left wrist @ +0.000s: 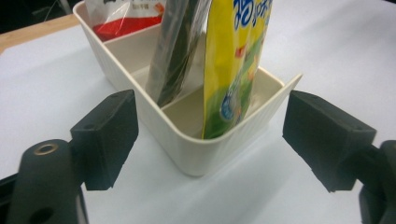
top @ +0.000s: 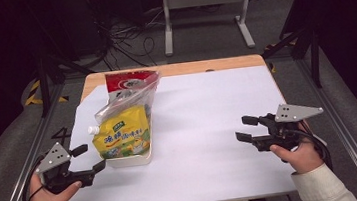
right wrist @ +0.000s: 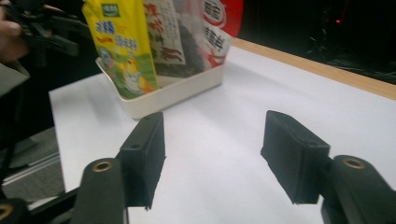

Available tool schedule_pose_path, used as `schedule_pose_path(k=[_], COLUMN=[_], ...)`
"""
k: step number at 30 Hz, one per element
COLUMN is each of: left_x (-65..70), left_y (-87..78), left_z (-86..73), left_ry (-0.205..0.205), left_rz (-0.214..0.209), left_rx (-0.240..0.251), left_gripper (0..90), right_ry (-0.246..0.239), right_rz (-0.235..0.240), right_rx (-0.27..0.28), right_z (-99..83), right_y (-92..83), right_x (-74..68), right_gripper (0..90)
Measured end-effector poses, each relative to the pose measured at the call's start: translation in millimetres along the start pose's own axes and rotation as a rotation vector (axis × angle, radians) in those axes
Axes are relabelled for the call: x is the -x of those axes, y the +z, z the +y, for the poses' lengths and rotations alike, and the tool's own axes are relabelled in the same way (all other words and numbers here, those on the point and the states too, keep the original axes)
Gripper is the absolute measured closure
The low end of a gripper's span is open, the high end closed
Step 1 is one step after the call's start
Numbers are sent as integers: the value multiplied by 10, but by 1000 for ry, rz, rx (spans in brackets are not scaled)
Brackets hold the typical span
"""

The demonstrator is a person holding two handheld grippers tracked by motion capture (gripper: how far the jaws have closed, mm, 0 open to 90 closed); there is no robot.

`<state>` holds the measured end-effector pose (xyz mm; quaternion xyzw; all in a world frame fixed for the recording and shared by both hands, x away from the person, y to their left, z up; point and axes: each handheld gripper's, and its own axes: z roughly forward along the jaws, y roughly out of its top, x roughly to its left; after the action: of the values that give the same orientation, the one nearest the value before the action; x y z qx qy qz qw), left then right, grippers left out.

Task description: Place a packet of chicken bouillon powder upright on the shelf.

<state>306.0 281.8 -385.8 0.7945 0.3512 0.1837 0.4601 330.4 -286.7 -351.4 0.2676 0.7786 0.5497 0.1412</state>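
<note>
Clearly the left gripper (top: 88, 158), jaws wide and empty, sits just beside the cream bin (top: 130, 160); the right gripper (top: 246, 128), also open and empty, is well apart.

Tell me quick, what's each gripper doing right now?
Left gripper: open, holding nothing, beside the bin.
Right gripper: open, holding nothing.

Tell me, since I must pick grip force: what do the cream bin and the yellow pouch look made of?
The cream bin looks like rigid matte plastic, with fine ribbed walls. The yellow pouch looks like glossy printed plastic film, probably laminated: it creases and reflects light.
</note>
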Motion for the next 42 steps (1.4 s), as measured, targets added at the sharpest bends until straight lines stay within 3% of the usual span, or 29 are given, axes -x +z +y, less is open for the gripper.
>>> schedule_pose_path(k=[6,11,19,25,29,34,42], left_x=[-45,-89,-132,-159,-196,-207,-194], left_y=[-2,33,131,215,345,387,397], left_z=[-121,-237,-404,-507,-650,-674,-655], left_ry=[-24,-20,-43,-61,-98,-109,-111], left_rz=[5,-5,-19,-21,-21,-22,-2], left_rx=[1,9,38,62,37,21,-3], left_gripper=[168,158,165,167,164,161,150], right_ry=[20,58,83,128,132,156,169], right_rz=[-54,-110,-151,-184,-199,-214,-219], right_rx=[-2,0,1,-6,-11,-29,-24], right_z=[-125,-293,-446,-622,-717,-832,-864], right_y=[-107,-220,-299,-344,-378,-401,-412], right_x=[70,164,237,307,322,359,376], right_gripper=[340,321,307,274,271,265,260])
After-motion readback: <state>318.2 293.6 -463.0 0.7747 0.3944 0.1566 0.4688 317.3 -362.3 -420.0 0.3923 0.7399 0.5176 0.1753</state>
